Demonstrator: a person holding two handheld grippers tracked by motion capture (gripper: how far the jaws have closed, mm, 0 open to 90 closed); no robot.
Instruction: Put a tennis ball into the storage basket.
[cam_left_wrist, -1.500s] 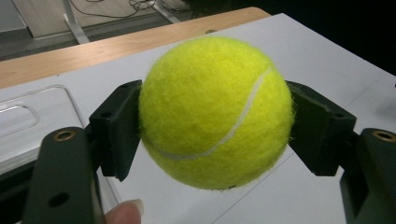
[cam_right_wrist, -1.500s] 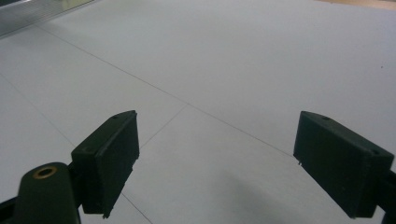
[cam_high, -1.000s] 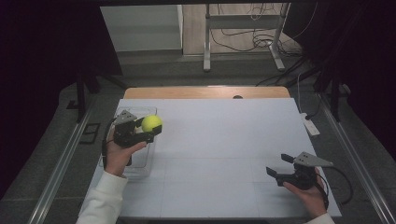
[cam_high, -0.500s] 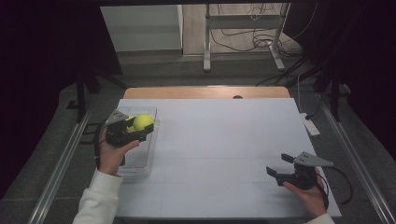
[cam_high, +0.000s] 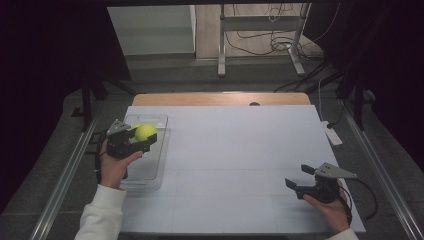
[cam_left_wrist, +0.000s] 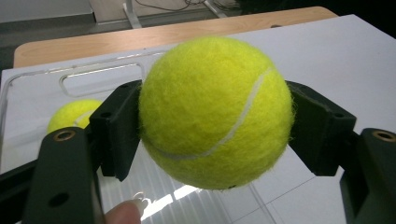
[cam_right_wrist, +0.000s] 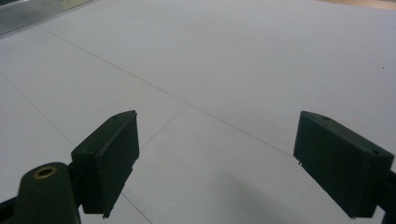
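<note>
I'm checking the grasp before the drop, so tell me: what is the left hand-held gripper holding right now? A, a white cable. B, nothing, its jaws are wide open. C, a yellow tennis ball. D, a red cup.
C: the left hand-held gripper has its two black jaws pressed against either side of the yellow tennis ball, held over the clear plastic tray, where a second ball already lies.

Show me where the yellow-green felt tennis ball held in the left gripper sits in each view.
High view: yellow-green felt tennis ball at left, over the clear plastic tray, clamped by the left gripper.
Left gripper view: ball centre, between the jaws.
Right gripper view: not in it.
Shared landmark: the white table sheet.
</note>
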